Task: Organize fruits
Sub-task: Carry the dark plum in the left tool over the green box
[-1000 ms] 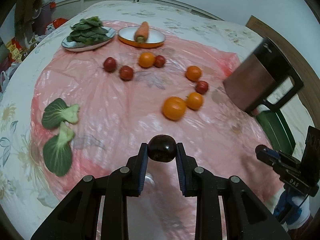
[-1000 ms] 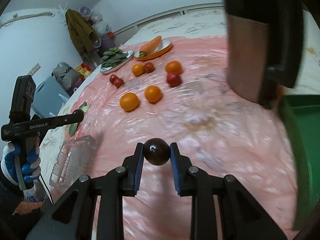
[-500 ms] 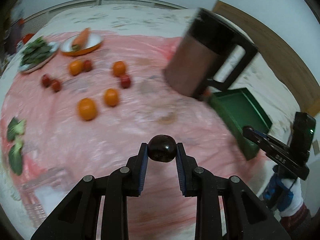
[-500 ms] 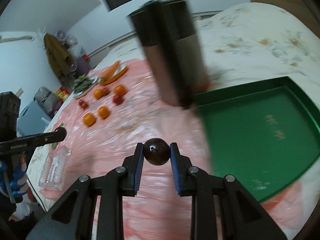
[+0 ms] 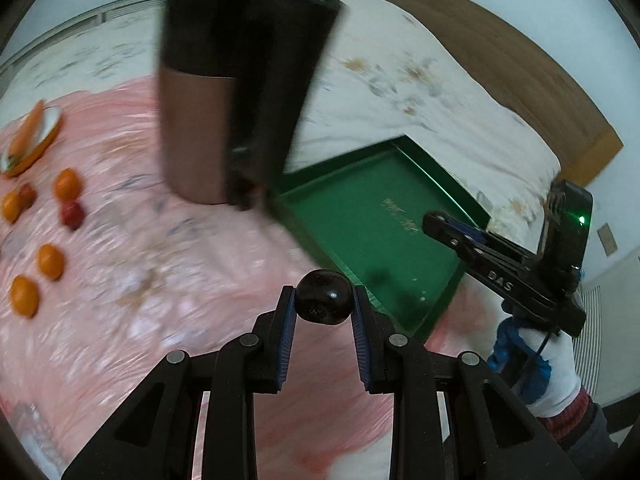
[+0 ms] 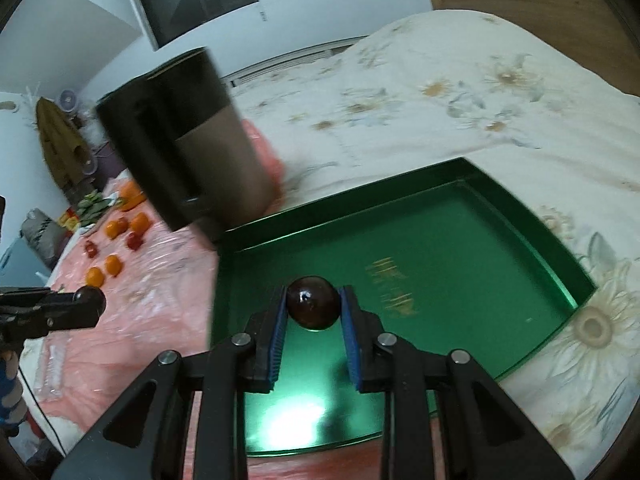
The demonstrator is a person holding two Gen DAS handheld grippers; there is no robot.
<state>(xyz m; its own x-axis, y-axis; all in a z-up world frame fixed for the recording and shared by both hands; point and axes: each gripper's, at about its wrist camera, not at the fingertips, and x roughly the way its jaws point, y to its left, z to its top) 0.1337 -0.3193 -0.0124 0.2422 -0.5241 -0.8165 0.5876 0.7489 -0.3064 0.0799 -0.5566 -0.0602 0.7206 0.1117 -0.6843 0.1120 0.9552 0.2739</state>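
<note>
You are holding a dark plum (image 6: 313,307) in the right claw (image 6: 313,312) above the green tray (image 6: 532,216); the left claw (image 5: 323,307) is gripping another. Released high, either could roll toward the 6 o'clock rim.

Glossy green metal tray (image 6: 552,248) beside crinkled pink plastic sheet (image 5: 168,280).

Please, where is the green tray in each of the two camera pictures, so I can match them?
Left wrist view: the green tray lies right of centre, beyond the dark fruit.
Right wrist view: the green tray fills the middle, under this gripper's dark fruit.
Shared landmark: the black and copper kettle stands at the tray's far left corner.
</note>
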